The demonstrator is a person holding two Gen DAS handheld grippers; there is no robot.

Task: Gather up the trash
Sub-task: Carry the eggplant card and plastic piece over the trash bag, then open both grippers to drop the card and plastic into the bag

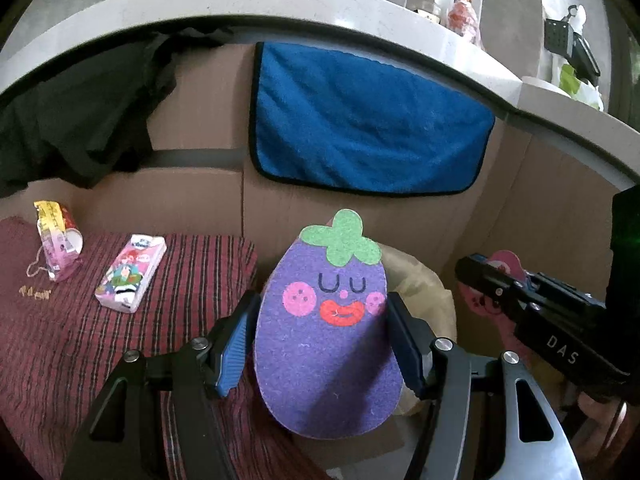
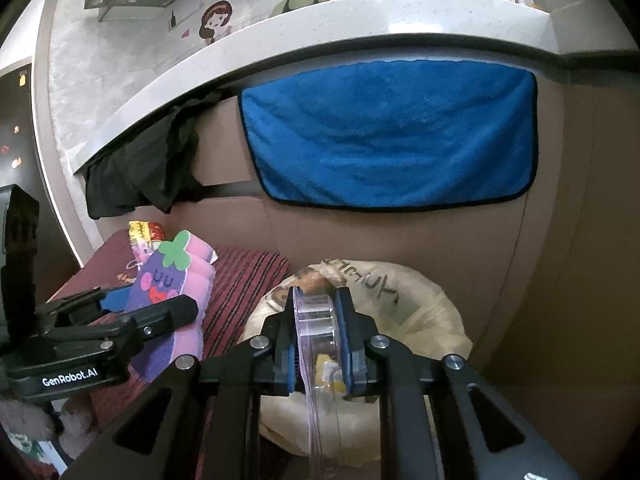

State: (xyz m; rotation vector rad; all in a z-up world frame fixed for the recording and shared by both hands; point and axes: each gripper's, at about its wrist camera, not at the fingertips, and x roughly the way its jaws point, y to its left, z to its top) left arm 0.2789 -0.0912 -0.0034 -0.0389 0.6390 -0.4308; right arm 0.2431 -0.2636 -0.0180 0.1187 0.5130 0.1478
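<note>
My left gripper is shut on a purple eggplant-shaped sponge with a green stem and a face, held upright above the rim of a yellowish trash bag. In the right wrist view the same sponge shows at the left, in the left gripper. My right gripper is shut on a clear plastic container, held edge-on over the open trash bag. On the striped red cloth lie a tissue pack and a crumpled wrapper.
A blue towel and a dark garment hang over the cardboard wall behind. A grey countertop above holds bottles. The right gripper's body stands at the right of the left wrist view.
</note>
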